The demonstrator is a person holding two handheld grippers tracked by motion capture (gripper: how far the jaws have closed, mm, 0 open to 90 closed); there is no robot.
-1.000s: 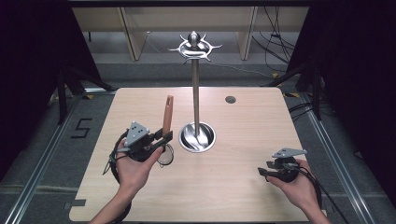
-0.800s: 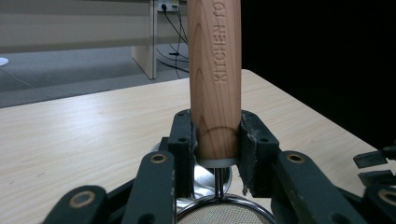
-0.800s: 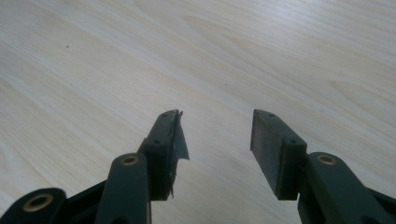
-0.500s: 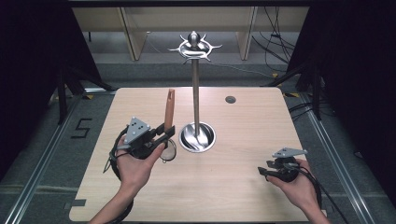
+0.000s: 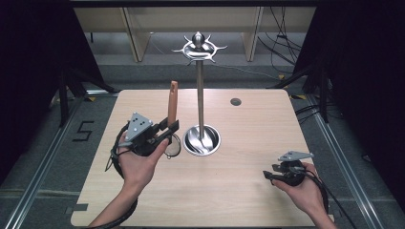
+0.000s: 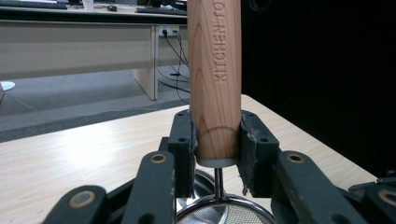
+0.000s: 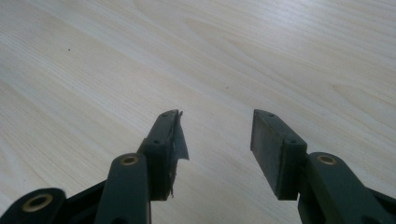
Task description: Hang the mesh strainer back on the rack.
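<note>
My left gripper [image 5: 169, 128] is shut on the wooden handle [image 5: 172, 102] of a small metal strainer, holding it upright left of the stand. In the left gripper view the handle [image 6: 215, 79] is clamped between the two pads, and the strainer's mesh bowl [image 6: 224, 215] hangs below them. The bowl [image 5: 173, 145] shows beneath the hand in the high view. A tall metal utensil stand [image 5: 199, 86] with a hooked crown [image 5: 198, 46] and a round base [image 5: 202, 140] rises mid-table. My right gripper [image 5: 267, 175] rests low at the front right, open, nothing between its jaws [image 7: 215, 140].
The light wooden table [image 5: 239, 200] has a small dark hole [image 5: 235, 101] at the back right. Shelving and cables lie on the floor beyond the far edge. Dark curtains flank both sides.
The left gripper has lifted the strainer slightly and shifted it a little up and right toward the stand. The right gripper has stayed put.
</note>
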